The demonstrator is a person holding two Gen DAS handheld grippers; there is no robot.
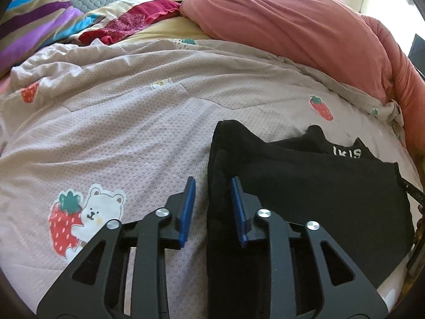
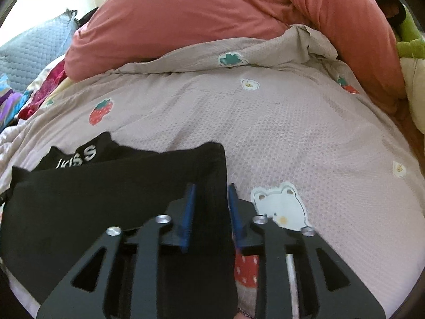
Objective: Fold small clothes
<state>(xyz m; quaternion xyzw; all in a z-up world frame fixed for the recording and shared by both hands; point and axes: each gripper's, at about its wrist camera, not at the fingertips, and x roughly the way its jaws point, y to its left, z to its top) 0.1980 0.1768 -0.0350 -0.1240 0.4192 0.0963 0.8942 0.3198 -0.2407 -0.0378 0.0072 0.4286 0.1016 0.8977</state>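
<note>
Now I have the left gripper (image 1: 213,207) low over the black garment (image 1: 318,194), jaws parted and straddling its left edge. My right gripper (image 2: 209,210) mirrors it, jaws apart around the right edge, cloth between the pads. Both point forward across the strawberry-print bedcover (image 1: 132,133), garment lying flat.
</note>
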